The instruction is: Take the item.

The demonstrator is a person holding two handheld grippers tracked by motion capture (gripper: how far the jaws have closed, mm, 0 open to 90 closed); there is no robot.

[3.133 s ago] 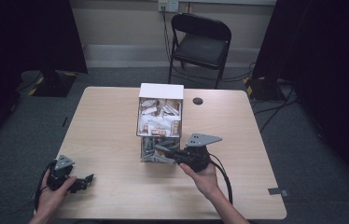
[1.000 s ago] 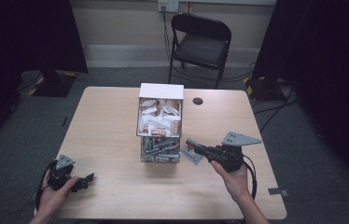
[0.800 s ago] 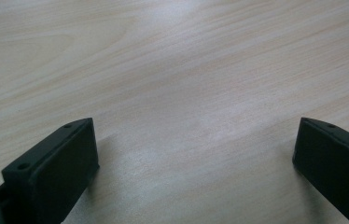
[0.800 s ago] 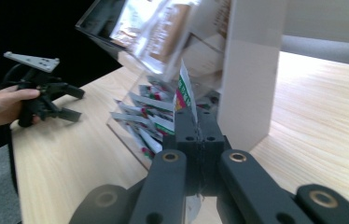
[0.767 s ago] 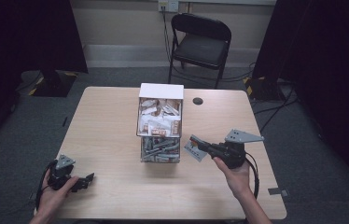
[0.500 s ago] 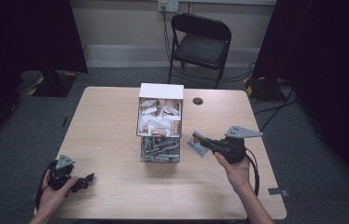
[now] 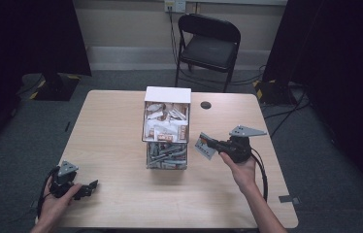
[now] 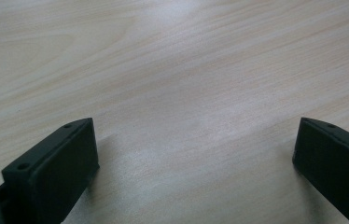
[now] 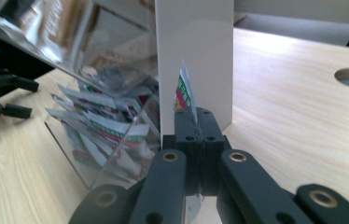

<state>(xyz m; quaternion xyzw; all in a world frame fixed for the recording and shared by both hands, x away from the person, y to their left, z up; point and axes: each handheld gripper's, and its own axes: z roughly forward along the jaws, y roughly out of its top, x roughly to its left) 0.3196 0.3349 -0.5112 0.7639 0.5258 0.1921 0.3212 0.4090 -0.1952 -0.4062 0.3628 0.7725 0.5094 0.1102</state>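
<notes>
Black R gripper held level off table, jaws clamped on 1 sachet; clear dispenser just ahead. L gripper resting low, jaws apart.

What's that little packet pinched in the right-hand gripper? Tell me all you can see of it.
The packet is a small, flat sachet, silvery grey with a red and green print. The right gripper is shut on it, holding it edge-up in the air just right of the clear box of similar sachets. Nothing else touches it.
</notes>
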